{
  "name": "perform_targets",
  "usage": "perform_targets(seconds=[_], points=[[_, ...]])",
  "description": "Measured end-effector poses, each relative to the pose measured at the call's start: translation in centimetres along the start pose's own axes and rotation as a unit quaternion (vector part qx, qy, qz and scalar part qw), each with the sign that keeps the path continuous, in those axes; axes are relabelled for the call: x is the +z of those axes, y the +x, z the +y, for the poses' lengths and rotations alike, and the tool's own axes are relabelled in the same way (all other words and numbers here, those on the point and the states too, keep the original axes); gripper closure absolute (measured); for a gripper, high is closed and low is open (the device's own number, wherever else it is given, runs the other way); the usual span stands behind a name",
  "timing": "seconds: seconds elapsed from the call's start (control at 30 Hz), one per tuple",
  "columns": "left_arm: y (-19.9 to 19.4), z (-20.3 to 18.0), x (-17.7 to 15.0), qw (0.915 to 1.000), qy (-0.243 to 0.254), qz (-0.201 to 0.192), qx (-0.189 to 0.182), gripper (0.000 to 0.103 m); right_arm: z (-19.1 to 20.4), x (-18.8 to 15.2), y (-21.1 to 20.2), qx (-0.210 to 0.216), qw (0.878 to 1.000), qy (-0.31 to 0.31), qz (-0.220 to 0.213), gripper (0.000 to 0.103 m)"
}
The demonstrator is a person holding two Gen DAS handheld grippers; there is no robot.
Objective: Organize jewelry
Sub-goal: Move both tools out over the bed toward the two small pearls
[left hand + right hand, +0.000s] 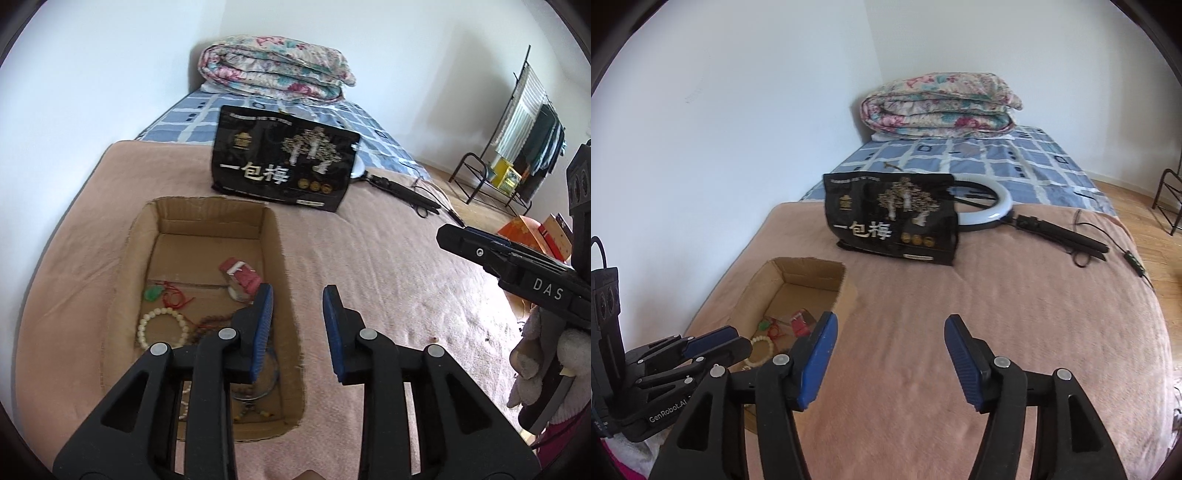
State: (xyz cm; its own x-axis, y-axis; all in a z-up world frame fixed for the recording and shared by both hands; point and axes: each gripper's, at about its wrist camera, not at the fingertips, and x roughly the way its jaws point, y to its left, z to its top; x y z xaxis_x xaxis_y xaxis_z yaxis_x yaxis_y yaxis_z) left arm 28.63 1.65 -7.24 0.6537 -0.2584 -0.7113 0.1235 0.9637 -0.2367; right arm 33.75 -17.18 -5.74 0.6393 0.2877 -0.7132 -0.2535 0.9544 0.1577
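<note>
A cardboard box [218, 258] sits on the pink blanket [369, 258] at lower left of the left wrist view. Inside lie a white bead bracelet [157, 326], a green pendant on red cord [153, 293], a red watch strap [240, 277], brown beads [207, 326] and a thin blue ring [273, 373]. The left gripper [297, 325] hangs over the box's right wall, jaws apart, empty. The right gripper [886, 354] is wide open over bare blanket, holding nothing. A black bag [284, 158] stands behind the box.
</note>
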Motion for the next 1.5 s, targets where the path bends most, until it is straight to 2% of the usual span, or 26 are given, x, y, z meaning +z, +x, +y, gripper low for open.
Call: perform_targets(seconds=[0.1,0.13,0.23,0.37,0.43,0.5,0.8,0.97,1.17,1.23,1.3,1.5], points=[[0.6,-1.7,-0.3,0.9998,0.017,0.005,-0.009,0.076,-1.7,-0.6,-1.2,-0.02,1.0,0.004,0.003,0.035],[0.8,-2.3,-0.5,0.9996,0.023,0.008,-0.013,0.076,-2.3,-0.8,-1.6,-0.028,1.0,0.007,0.004,0.028],[1.3,-3.8,-1.0,0.9989,0.039,0.014,-0.022,0.076,-4.2,-1.3,-3.0,-0.05,0.999,0.021,0.001,0.015],[2.0,-5.6,-1.6,0.9977,0.054,0.021,-0.034,0.076,-6.6,-1.7,-4.7,-0.073,0.997,0.039,0.0,0.013],[2.2,-6.5,-1.9,0.9971,0.062,0.023,-0.038,0.076,-7.6,-1.9,-5.3,-0.081,0.996,0.045,0.002,0.005],[2.5,-7.3,-2.3,0.9963,0.071,0.026,-0.042,0.076,-8.4,-2.2,-6.2,-0.091,0.995,0.047,-0.004,0.0],[3.9,-11.6,-4.2,0.9914,0.096,0.048,-0.075,0.076,-11.3,-4.0,-9.8,-0.107,0.994,0.033,-0.007,0.0],[5.0,-14.1,-5.3,0.9874,0.11,0.062,-0.095,0.076,-14.5,-6.6,-11.5,-0.129,0.991,0.027,-0.005,0.0],[6.6,-16.4,-6.5,0.9836,0.124,0.076,-0.107,0.076,-19.2,-10.7,-11.5,-0.157,0.987,0.017,0.011,0.002],[7.2,-17.0,-6.8,0.9824,0.13,0.078,-0.109,0.076,-20.5,-12.2,-11.0,-0.161,0.986,0.016,0.024,0.009],[7.7,-17.5,-7.2,0.9814,0.135,0.08,-0.111,0.076,-21.6,-13.4,-10.3,-0.16,0.986,0.017,0.046,0.013],[10.0,-19.2,-8.5,0.9767,0.158,0.096,-0.109,0.076,-23.9,-16.0,-8.9,-0.148,0.986,0.028,0.073,0.014]])
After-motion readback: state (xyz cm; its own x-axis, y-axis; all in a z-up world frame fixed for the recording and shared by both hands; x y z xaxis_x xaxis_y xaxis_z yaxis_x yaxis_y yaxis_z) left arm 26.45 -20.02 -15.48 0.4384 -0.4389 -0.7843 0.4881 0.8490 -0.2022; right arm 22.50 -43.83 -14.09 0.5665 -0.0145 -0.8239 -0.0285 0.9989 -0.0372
